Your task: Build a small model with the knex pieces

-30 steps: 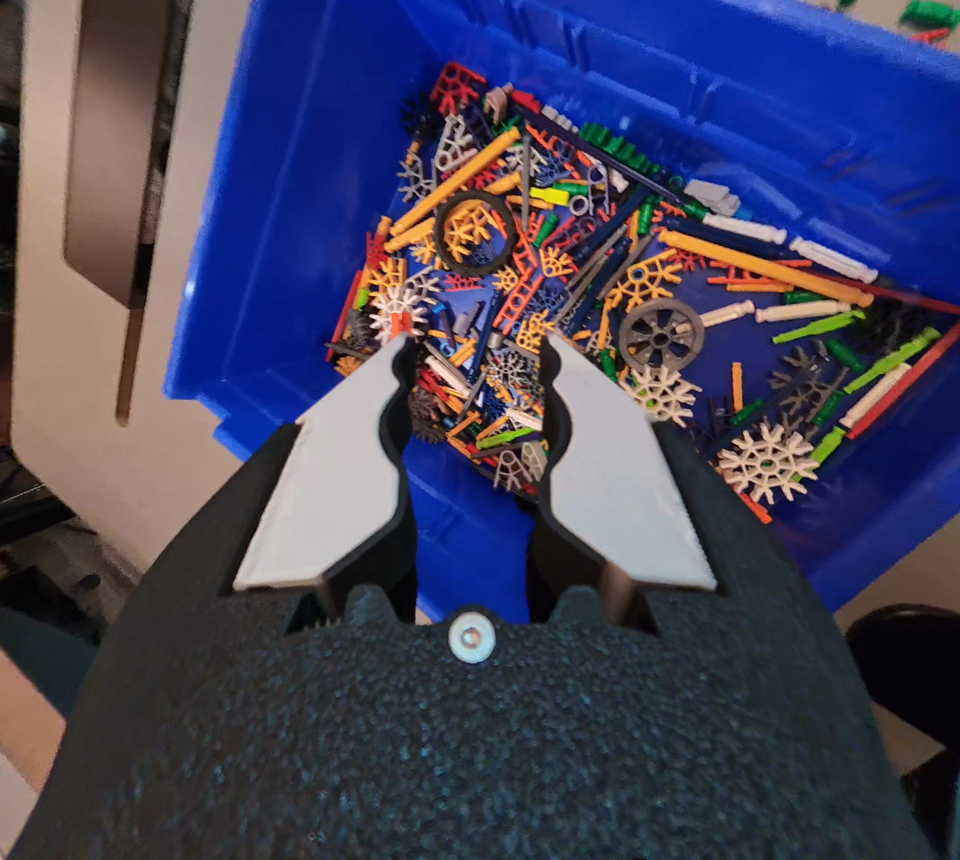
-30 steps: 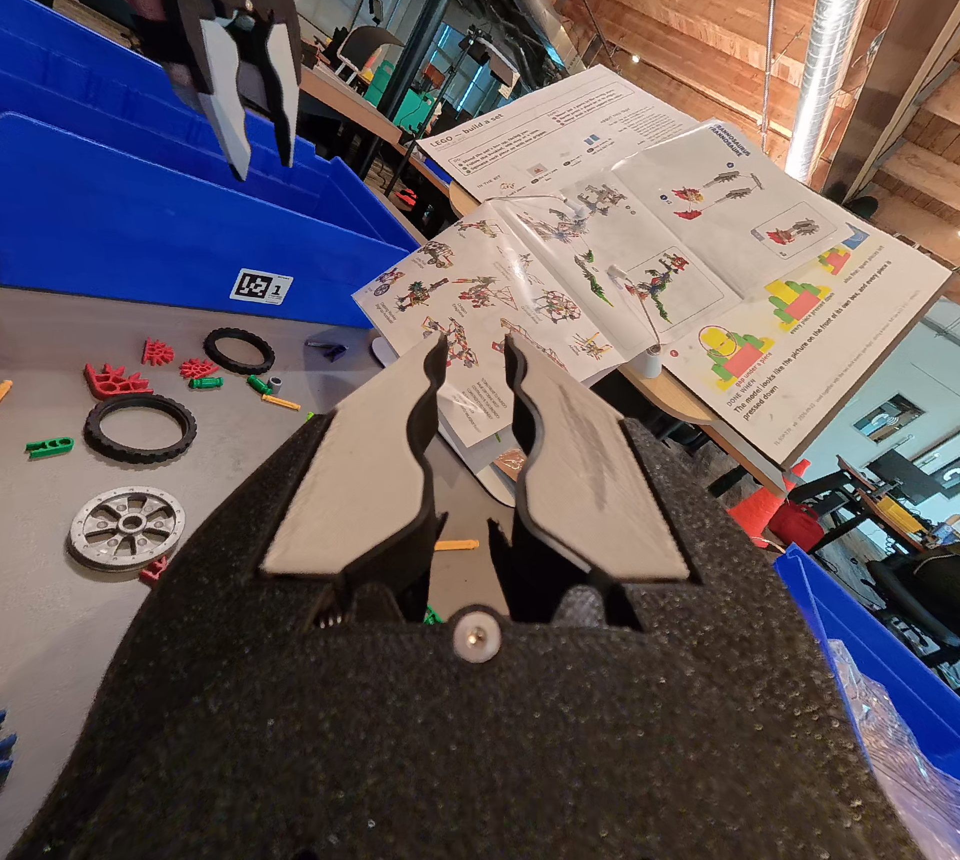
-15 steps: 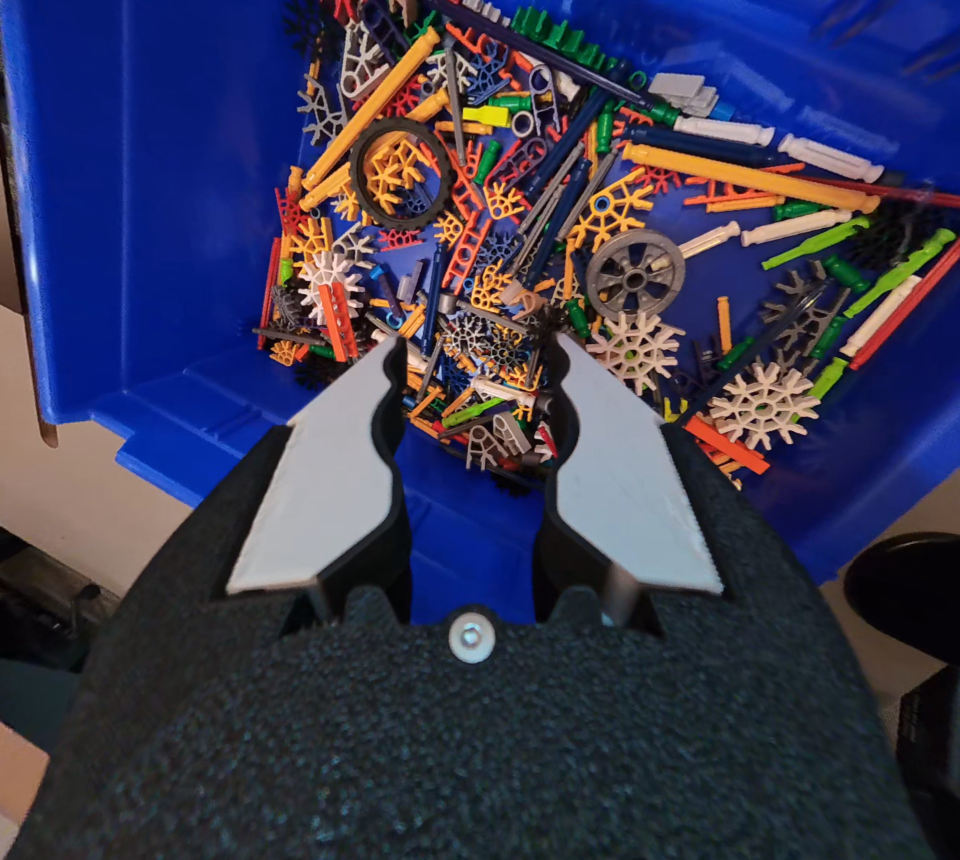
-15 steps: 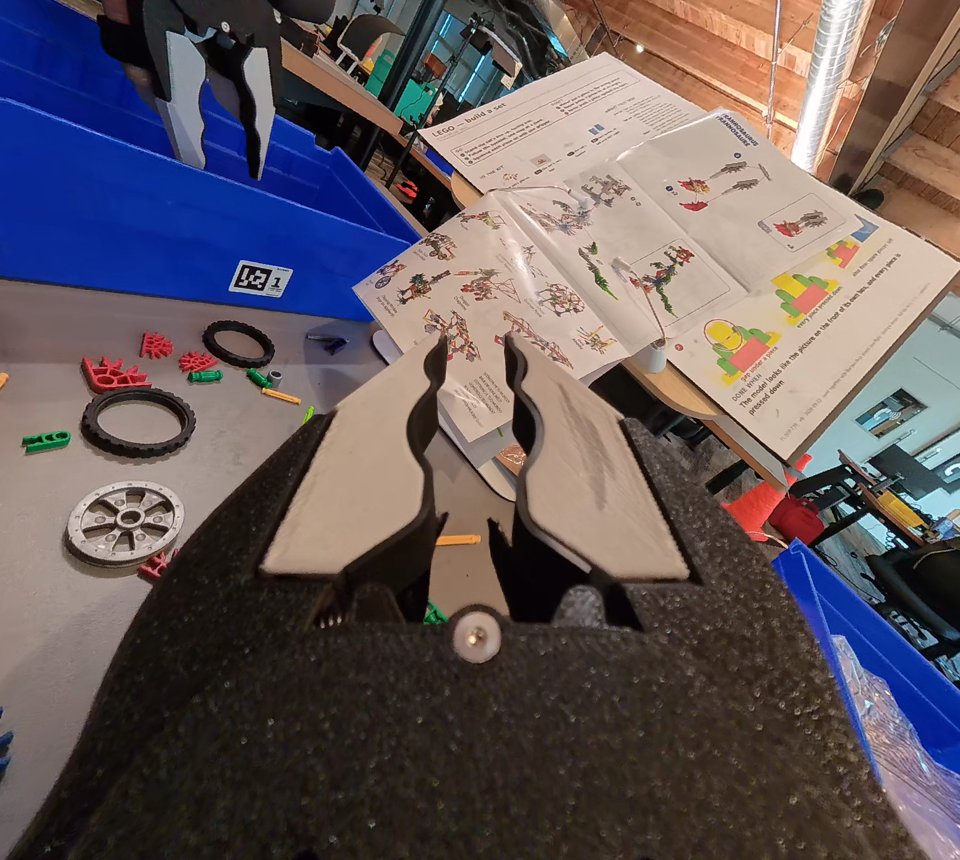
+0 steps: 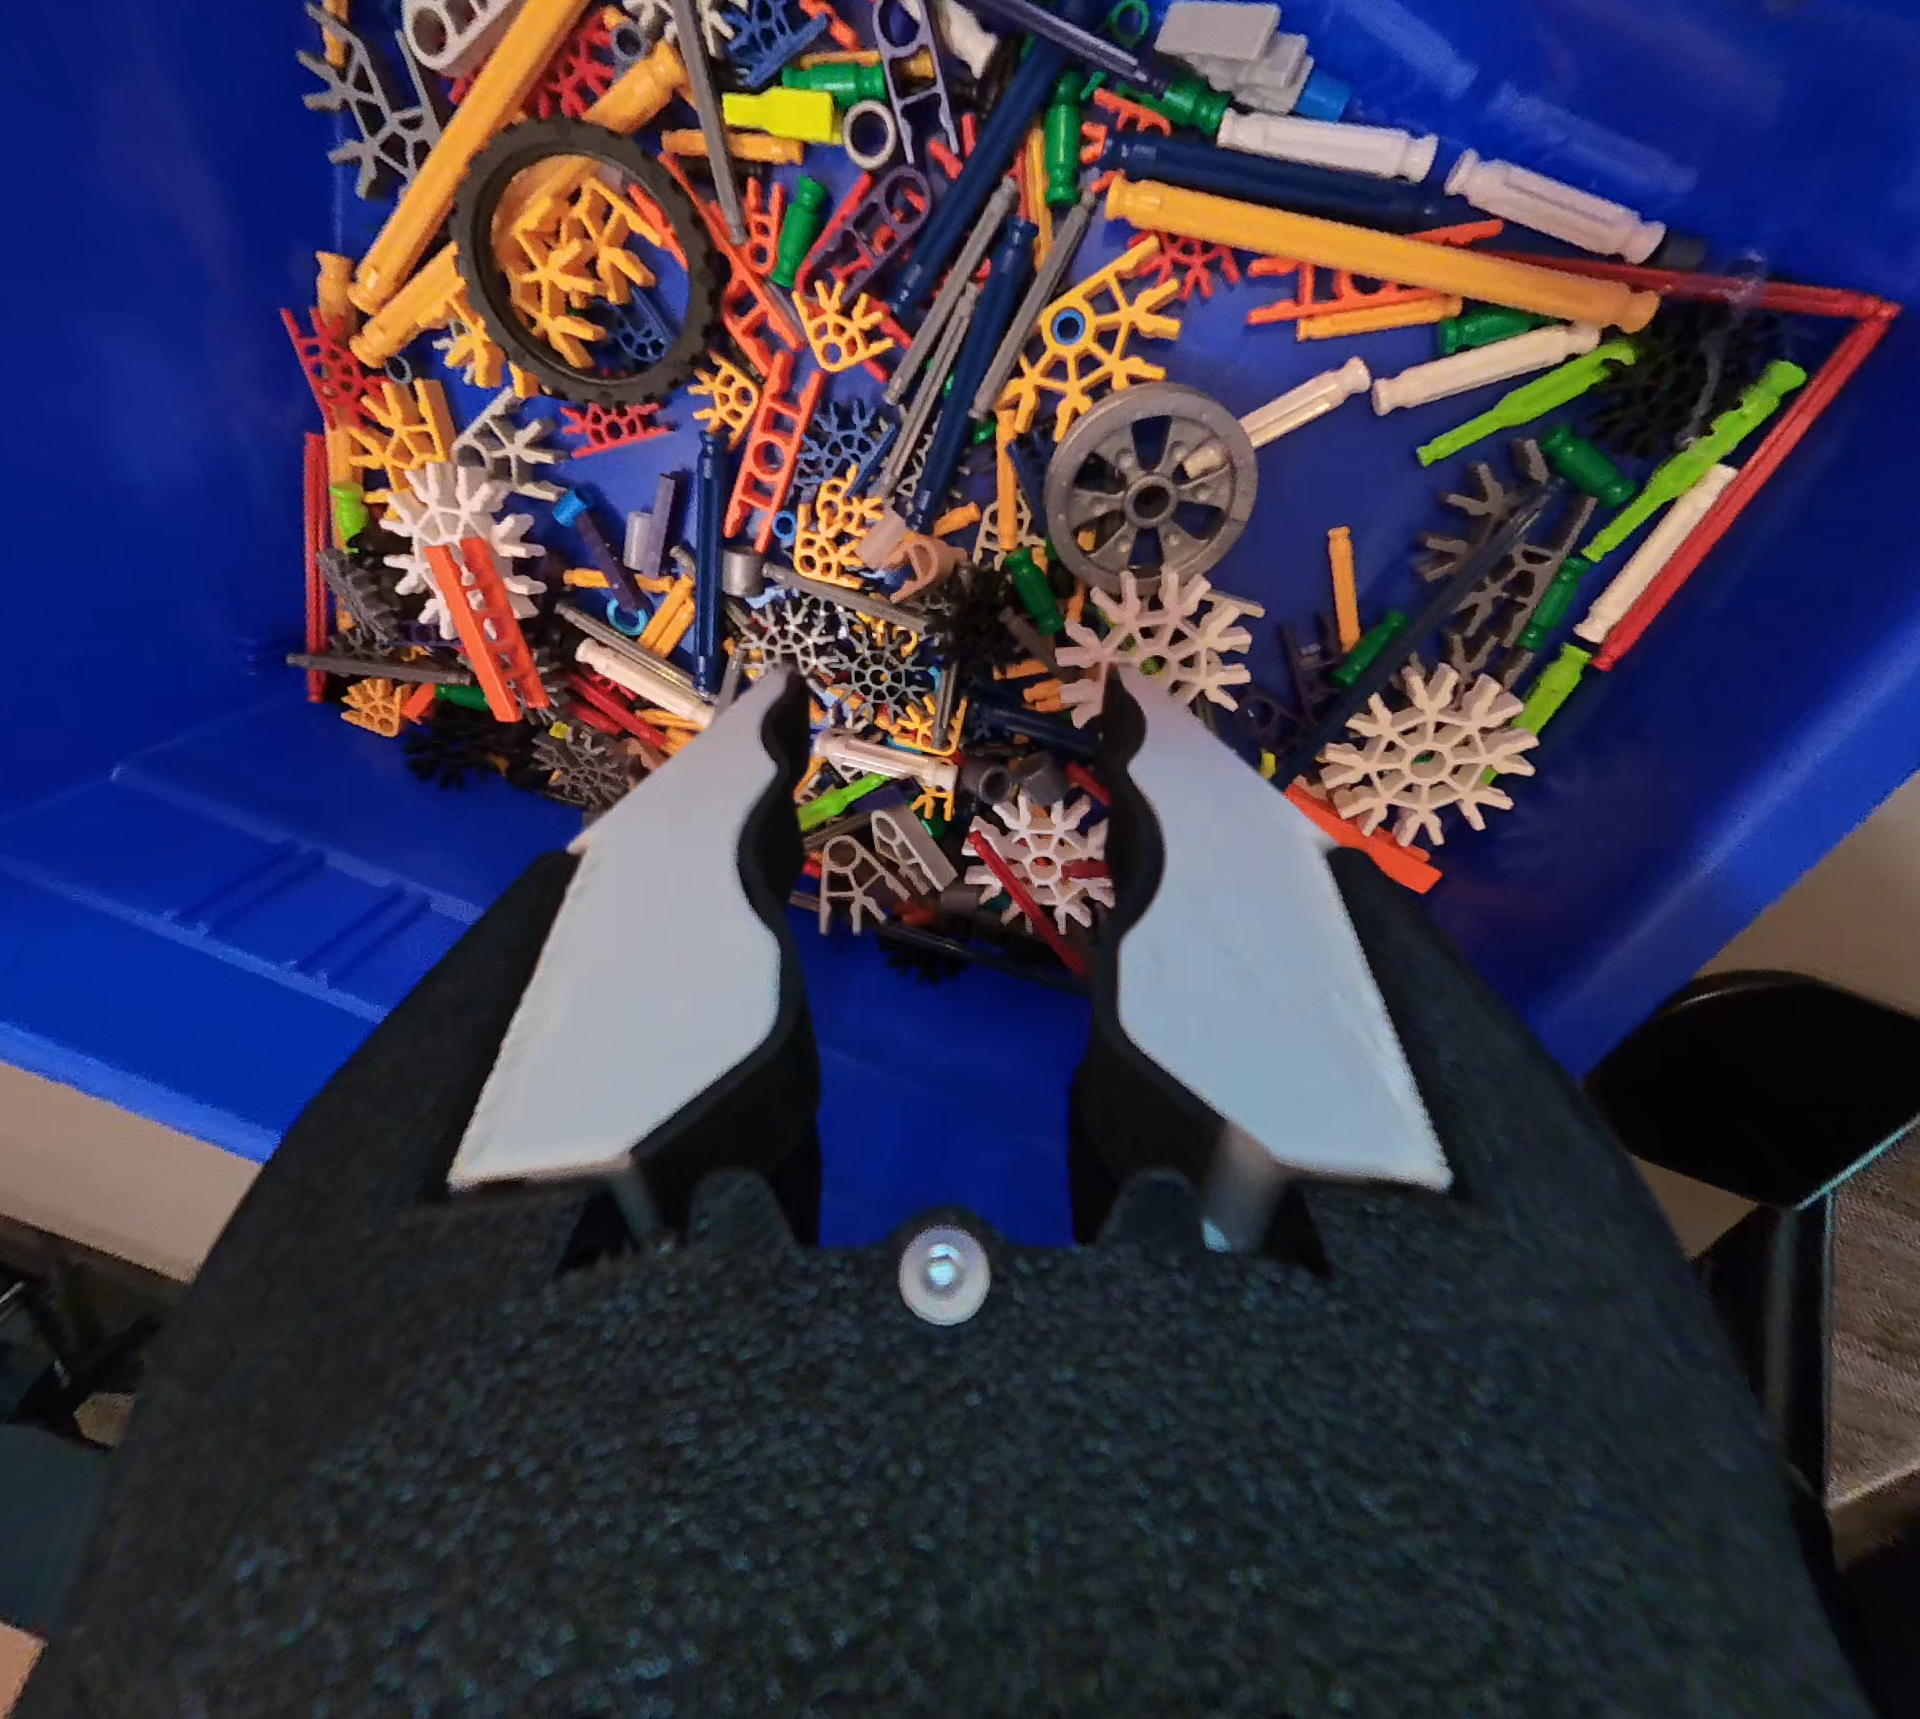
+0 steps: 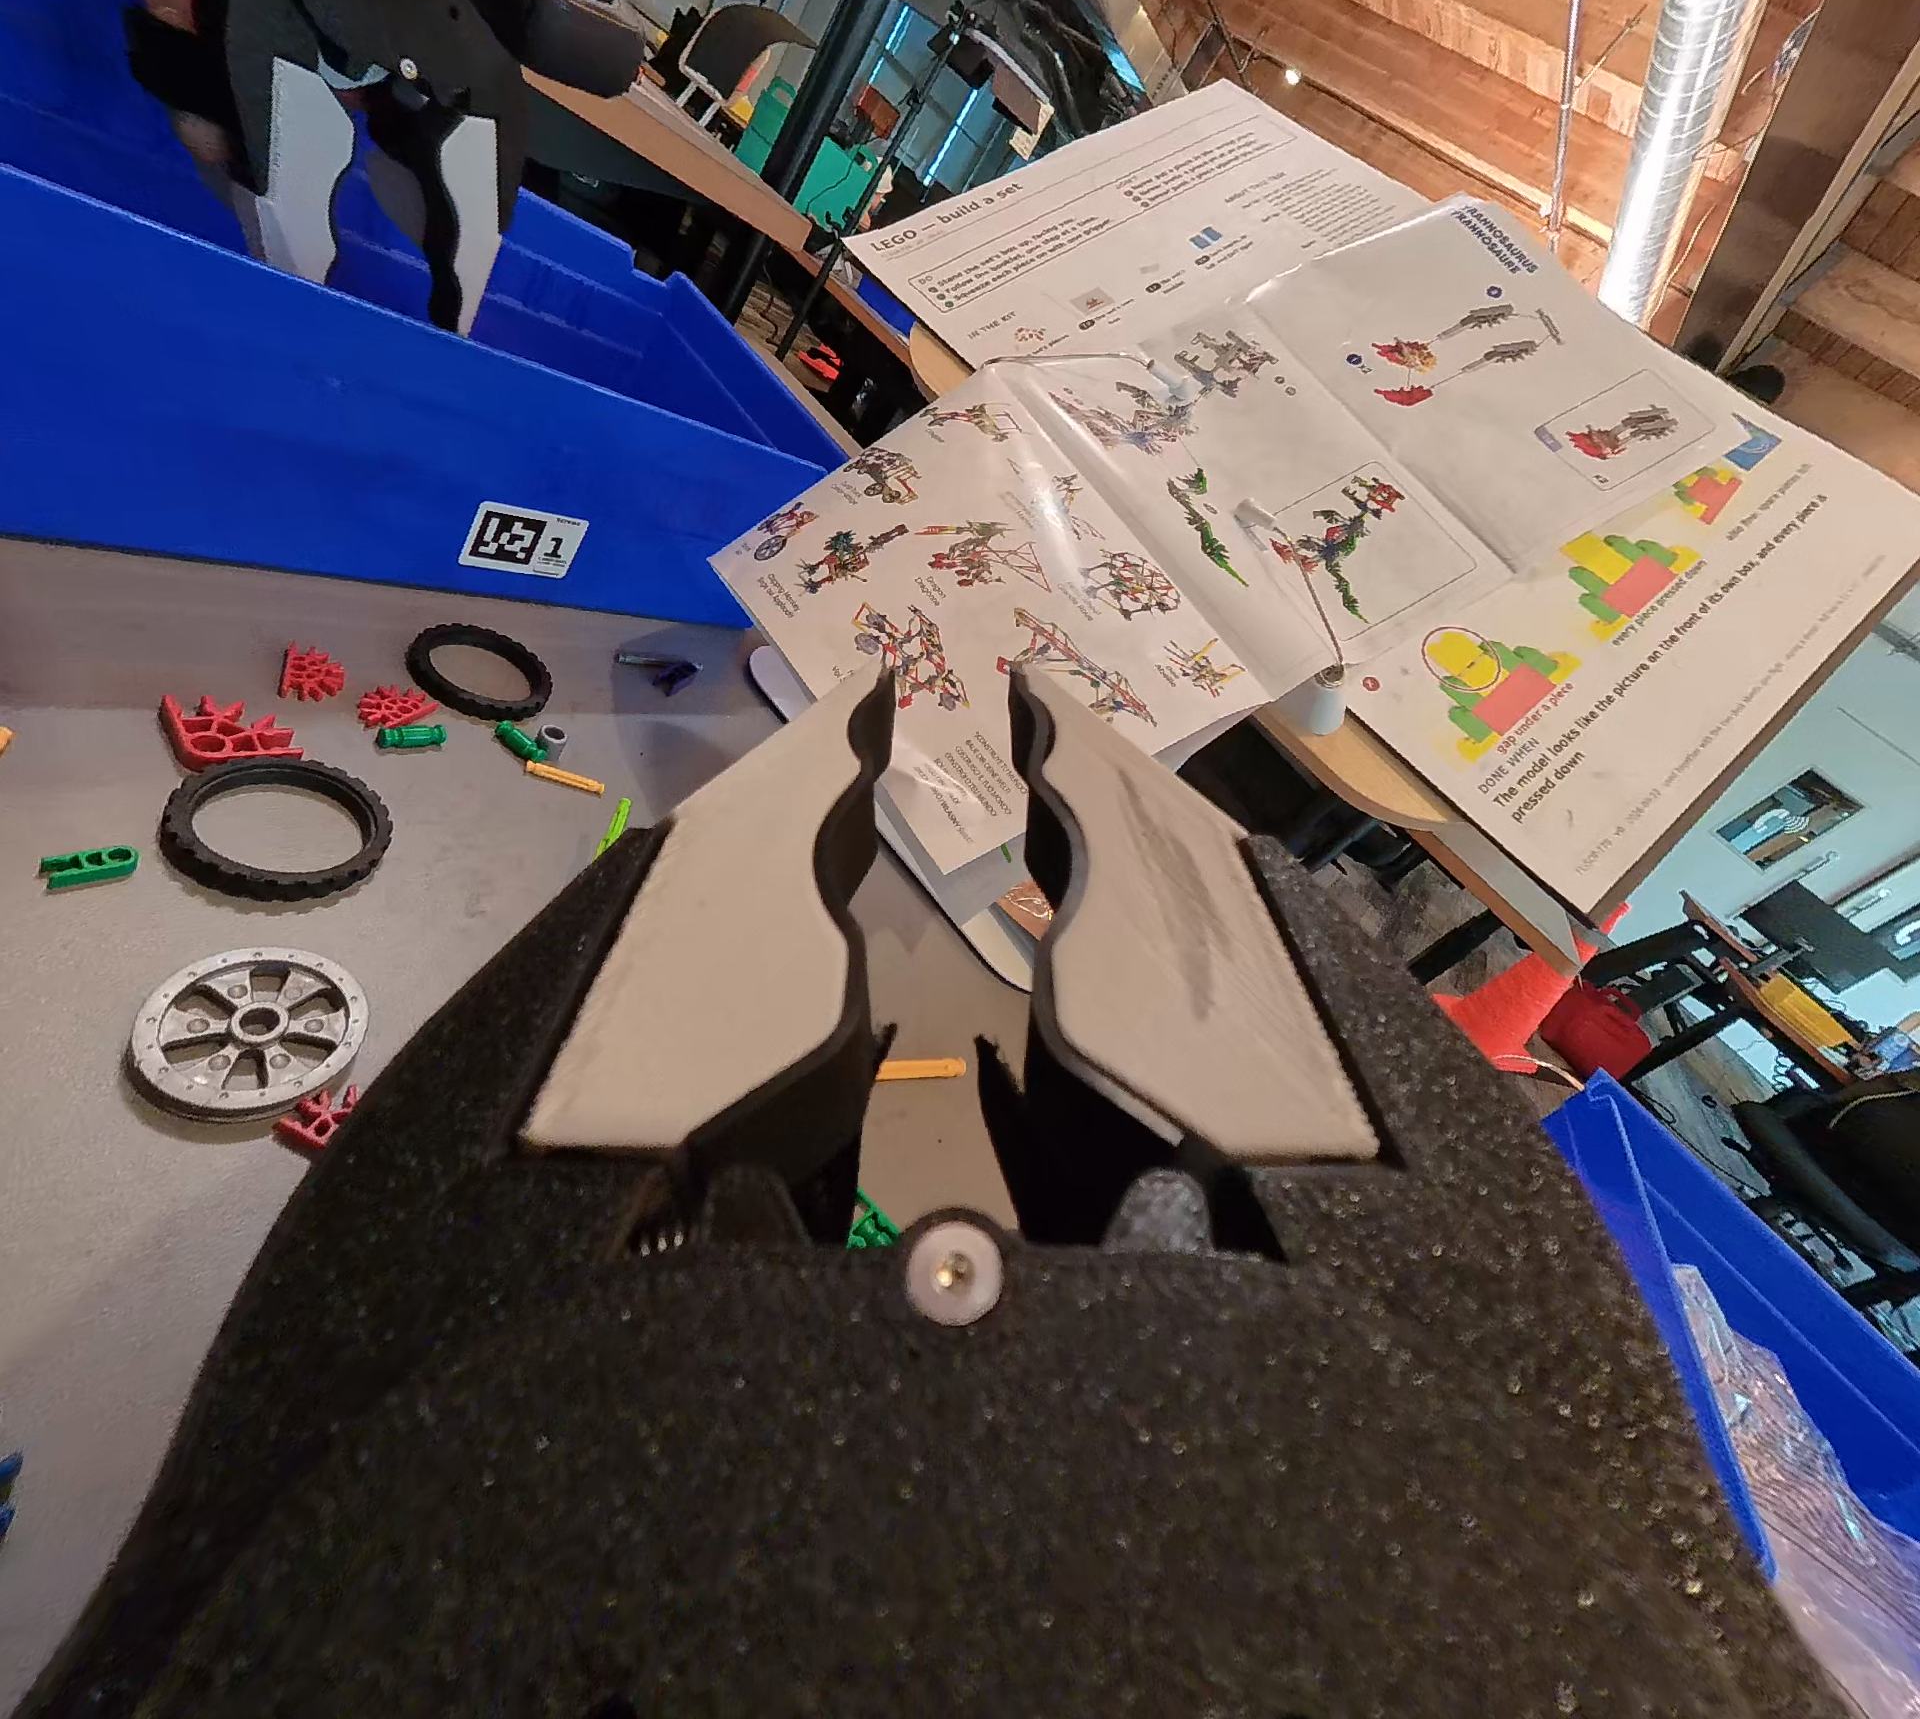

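My left gripper (image 5: pixel 951 695) is open and empty, pointing down into a blue bin (image 5: pixel 156 381) full of mixed plastic construction pieces: rods, snowflake connectors, a black tyre (image 5: pixel 582 256) and a grey wheel (image 5: pixel 1151 493). Its tips hang just above a cluster of dark and white connectors (image 5: pixel 883 682). It also shows in the right wrist view (image 6: pixel 384 256), held by a hand over the same bin (image 6: pixel 312 443). My right gripper (image 6: pixel 951 682) is open and empty, held above the grey table (image 6: pixel 94 1170), touching nothing.
Loose on the table lie two black tyres (image 6: pixel 275 831), a grey wheel (image 6: pixel 247 1032), red connectors (image 6: pixel 223 729) and small green and yellow rods (image 6: pixel 566 776). An open instruction booklet (image 6: pixel 1299 526) rests on a tilted stand to the right. Another blue bin (image 6: pixel 1766 1306) sits at far right. My hands' fingertips stand some 35 centimeters from each other. The grey wheel (image 6: pixel 247 1032) is about 15 centimeters from my right fingertips and 25 centimeters from my left.
My left gripper has dropped lower and moved forward into the blue bin, nearer the pieces, staying open. My right gripper has barely moved.
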A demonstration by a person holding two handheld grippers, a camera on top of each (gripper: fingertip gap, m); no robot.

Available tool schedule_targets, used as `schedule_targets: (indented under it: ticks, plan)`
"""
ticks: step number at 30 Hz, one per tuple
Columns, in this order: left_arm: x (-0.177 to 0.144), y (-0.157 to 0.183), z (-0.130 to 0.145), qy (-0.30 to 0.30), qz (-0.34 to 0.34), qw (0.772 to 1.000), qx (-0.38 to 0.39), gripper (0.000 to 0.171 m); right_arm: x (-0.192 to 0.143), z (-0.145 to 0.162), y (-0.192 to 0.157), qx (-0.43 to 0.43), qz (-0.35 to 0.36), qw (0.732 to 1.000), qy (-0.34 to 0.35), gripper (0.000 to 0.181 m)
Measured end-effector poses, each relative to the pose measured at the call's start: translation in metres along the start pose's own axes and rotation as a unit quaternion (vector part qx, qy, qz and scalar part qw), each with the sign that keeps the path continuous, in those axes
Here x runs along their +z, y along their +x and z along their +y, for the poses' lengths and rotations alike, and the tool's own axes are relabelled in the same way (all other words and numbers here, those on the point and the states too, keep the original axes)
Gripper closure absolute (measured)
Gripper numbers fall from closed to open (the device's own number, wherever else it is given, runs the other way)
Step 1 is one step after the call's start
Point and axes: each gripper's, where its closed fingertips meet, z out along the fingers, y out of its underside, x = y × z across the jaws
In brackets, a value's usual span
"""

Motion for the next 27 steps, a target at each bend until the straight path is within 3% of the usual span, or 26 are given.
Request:
schedule_targets:
  ticks: [8, 27]
  plan:
    - [0.005, 0.005, 0.011, -0.04, 0.019, 0.999, 0.001, 0.11, 0.001, 0.002, -0.002, 0.0, -0.004, 1.0, -0.004, 0.16]
    - [0.006, 0.004, 0.015, -0.06, 0.022, 0.998, -0.001, 0.11, 0.001, 0.002, -0.002, -0.001, -0.005, 1.0, -0.005, 0.16]
